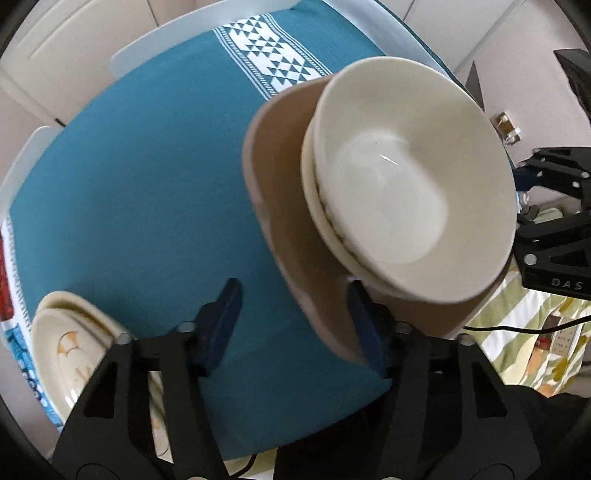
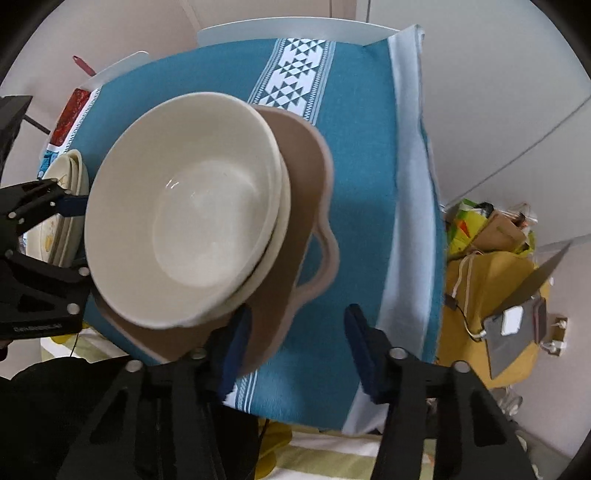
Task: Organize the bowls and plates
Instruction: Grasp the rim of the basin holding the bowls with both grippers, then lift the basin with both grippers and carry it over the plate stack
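A brown tray (image 1: 280, 192) with loop handles carries a stack of cream bowls (image 1: 406, 177) on the teal tablecloth. My left gripper (image 1: 295, 325) points down at the tray's left rim. Its right finger lies over the tray and its left finger stands clear over the cloth, so it is open. In the right wrist view the same tray (image 2: 306, 192) and bowls (image 2: 184, 210) appear. My right gripper (image 2: 299, 350) straddles the tray's near right rim, open, its right finger apart from the tray. A stack of cream plates (image 1: 70, 354) with an orange pattern sits at the table's left.
The teal cloth (image 1: 147, 184) has a white patterned band across its far side. White chair backs (image 2: 288, 29) stand behind the table. A red item (image 2: 70, 114) lies at the far left edge. A yellow bag (image 2: 491, 269) with clutter sits on the floor to the right.
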Tool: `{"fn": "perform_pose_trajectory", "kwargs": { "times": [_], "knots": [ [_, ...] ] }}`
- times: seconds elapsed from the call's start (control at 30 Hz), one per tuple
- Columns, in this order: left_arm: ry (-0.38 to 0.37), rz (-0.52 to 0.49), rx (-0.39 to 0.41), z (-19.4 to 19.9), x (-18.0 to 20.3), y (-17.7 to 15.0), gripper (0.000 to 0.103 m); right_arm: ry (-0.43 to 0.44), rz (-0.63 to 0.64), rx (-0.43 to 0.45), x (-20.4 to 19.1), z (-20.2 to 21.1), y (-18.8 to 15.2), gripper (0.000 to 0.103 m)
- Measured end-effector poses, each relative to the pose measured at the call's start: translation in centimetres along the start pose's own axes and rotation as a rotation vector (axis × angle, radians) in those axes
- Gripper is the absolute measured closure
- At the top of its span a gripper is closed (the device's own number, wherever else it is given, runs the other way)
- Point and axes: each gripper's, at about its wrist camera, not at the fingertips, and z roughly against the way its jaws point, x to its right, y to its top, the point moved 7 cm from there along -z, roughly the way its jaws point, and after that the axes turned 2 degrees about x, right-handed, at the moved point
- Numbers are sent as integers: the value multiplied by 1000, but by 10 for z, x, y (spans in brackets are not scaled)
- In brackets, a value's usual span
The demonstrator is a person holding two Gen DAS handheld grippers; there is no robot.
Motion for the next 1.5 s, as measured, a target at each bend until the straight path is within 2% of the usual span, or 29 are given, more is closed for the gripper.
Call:
{"fn": "perform_pose_trajectory", "kwargs": {
  "times": [0.07, 0.13, 0.23, 0.3, 0.37, 0.47, 1.07, 1.3, 1.5],
  "knots": [
    [-1, 0, 6, -6, 1, 2, 64, 12, 5, 9, 1, -6, 2, 69],
    [-16, 7, 14, -12, 4, 4, 79, 29, 3, 31, 2, -12, 3, 72],
    [-42, 11, 45, -15, 9, 7, 91, 63, 4, 75, 0, -12, 3, 81],
    [-39, 9, 63, -14, 11, 8, 91, 68, 8, 105, -2, -11, 3, 88],
    [-35, 16, 70, -14, 10, 9, 91, 81, -4, 124, -1, -10, 5, 91],
    [-11, 12, 78, -12, 13, 9, 91, 103, -29, 151, -2, -10, 4, 91],
    [57, 42, 156, 9, 25, 7, 92, 87, 24, 253, -4, 11, 18, 90],
    [102, 79, 198, 38, 17, 1, 92, 96, 64, 286, -21, 26, 28, 90],
    [150, 123, 227, 70, -5, -15, 92, 117, 120, 310, -54, 44, 41, 90]
  ]
}}
